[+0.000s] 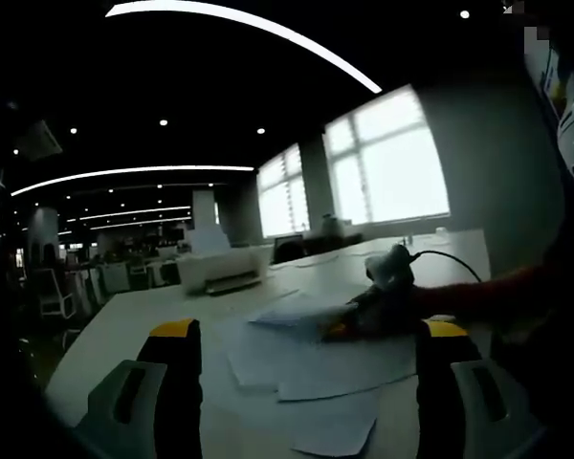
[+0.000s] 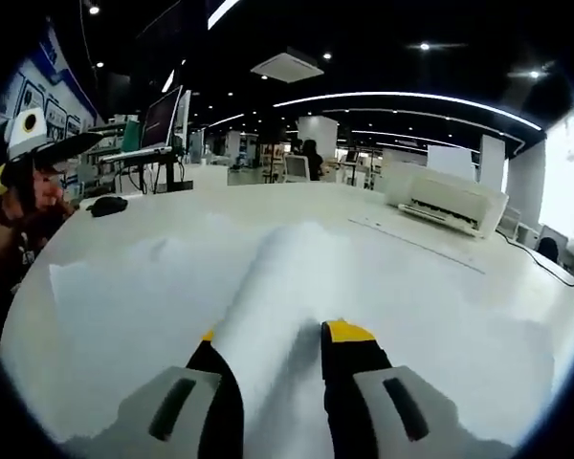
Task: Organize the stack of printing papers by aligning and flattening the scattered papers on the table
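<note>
Our right hand-held gripper pinches a lifted sheet between its jaws, above the white surface. Our left hand-held gripper hangs spread over the scattered papers there.

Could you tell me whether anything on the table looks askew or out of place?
Yes: the papers lie fanned at differing angles, corners overlapping rather than squared up. The right hand-held gripper is lifting one sheet, which arches up off the table.
</note>
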The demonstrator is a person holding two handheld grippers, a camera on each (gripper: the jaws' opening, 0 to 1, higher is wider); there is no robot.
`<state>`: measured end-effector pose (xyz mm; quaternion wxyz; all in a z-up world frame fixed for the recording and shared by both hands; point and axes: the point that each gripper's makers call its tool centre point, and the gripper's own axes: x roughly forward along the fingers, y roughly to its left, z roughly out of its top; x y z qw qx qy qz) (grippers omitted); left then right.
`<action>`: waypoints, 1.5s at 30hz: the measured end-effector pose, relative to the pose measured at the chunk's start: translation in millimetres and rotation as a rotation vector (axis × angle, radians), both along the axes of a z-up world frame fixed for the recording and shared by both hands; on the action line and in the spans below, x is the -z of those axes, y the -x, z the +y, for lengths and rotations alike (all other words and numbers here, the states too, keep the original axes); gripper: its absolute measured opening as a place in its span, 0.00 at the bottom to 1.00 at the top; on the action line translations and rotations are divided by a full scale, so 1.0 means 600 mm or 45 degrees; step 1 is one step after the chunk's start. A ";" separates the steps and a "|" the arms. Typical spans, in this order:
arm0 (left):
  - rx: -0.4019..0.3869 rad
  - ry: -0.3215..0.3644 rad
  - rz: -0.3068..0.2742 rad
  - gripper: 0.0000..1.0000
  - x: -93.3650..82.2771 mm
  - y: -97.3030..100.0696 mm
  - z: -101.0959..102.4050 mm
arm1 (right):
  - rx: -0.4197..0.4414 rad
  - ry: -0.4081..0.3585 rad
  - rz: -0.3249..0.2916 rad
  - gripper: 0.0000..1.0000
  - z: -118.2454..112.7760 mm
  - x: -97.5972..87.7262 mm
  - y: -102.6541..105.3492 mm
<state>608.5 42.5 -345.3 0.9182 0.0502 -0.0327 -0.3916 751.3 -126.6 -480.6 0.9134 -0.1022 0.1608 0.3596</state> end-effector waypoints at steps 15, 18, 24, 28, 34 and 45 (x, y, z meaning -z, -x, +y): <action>-0.003 0.004 -0.003 0.95 -0.002 -0.001 0.001 | -0.056 0.042 -0.053 0.20 -0.002 -0.002 0.009; -0.005 0.004 -0.003 0.95 -0.002 -0.001 0.002 | -0.065 0.049 -0.062 0.20 -0.002 -0.003 0.010; -0.002 0.002 -0.003 0.95 -0.003 -0.001 -0.001 | -0.056 -0.032 -0.047 0.20 -0.011 -0.018 0.014; 0.001 0.003 -0.004 0.95 -0.003 -0.002 -0.003 | -0.053 -0.031 -0.023 0.21 -0.016 -0.012 0.014; 0.003 -0.004 0.001 0.95 0.000 -0.002 -0.007 | -0.101 -0.044 0.054 0.25 -0.015 0.002 0.020; 0.010 -0.005 -0.002 0.95 -0.003 -0.001 -0.012 | -0.135 0.074 -0.032 0.13 -0.025 -0.001 0.015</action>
